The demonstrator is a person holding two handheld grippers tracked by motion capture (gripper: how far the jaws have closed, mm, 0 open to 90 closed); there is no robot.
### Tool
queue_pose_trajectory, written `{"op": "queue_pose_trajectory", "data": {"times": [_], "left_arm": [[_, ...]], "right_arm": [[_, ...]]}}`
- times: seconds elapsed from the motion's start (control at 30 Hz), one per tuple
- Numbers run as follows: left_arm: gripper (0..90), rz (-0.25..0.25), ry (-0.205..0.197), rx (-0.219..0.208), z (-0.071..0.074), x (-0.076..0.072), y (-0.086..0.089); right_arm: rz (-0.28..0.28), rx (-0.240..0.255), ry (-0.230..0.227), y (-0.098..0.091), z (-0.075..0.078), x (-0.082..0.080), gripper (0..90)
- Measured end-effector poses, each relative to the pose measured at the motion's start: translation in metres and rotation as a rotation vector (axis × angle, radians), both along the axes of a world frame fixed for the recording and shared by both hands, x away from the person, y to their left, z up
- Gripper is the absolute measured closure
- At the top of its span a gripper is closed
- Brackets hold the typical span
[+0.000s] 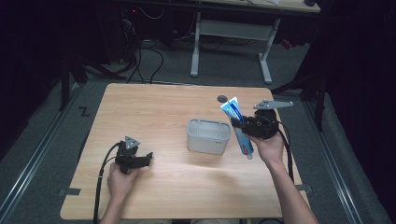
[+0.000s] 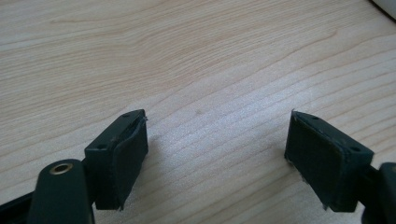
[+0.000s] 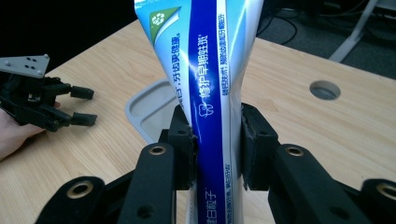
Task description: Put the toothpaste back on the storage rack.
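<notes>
In front of you stands a light wooden table (image 1: 154,112) with rounded corners, and near its far right corner a small round hole (image 1: 222,98) is cut into the top. Right of the table's middle sits a grey, open-topped container (image 1: 208,142) with rounded edges, upright on the wood. A strip of grey tape (image 1: 69,192) marks the table's near left edge. On the grey floor to your left you have a black zigzag mark (image 1: 84,111) and a metal rail (image 1: 32,158). Beyond the far edge stands a desk on white legs (image 1: 195,46), with black cables (image 1: 149,60) lying left of it.
</notes>
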State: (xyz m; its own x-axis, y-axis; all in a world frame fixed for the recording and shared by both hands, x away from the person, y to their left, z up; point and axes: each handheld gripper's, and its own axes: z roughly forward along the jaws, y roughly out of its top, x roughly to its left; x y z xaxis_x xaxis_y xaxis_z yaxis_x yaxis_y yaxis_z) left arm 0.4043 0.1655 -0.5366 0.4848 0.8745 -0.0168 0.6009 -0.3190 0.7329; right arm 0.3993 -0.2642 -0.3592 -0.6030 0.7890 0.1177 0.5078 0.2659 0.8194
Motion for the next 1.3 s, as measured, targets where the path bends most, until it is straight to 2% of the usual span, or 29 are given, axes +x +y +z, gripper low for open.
{"op": "queue_pose_trajectory", "data": {"times": [0.37,0.43,0.67,0.8,0.97,1.3], "left_arm": [[22.0,0.004,0.0,0.0,0.0,0.0,0.0],[22.1,0.006,-0.003,0.0,0.0,0.0,0.0],[22.2,0.007,-0.003,0.001,0.0,0.0,0.0],[22.1,0.007,-0.003,0.0,0.0,0.0,-0.001],[22.1,0.009,-0.005,0.0,0.0,0.0,-0.001],[22.2,0.009,-0.005,0.0,0.0,0.0,-0.001]], "right_arm": [[0.05,0.009,-0.035,0.032,0.014,0.02,69.8],[0.05,0.021,-0.047,0.039,0.016,0.027,69.7],[0.044,0.05,-0.08,0.051,0.02,0.037,69.5],[0.037,0.042,-0.095,0.058,0.023,0.043,69.4],[0.035,0.048,-0.104,0.065,0.023,0.051,69.4],[0.012,0.072,-0.088,0.072,0.014,0.063,69.0]]}}
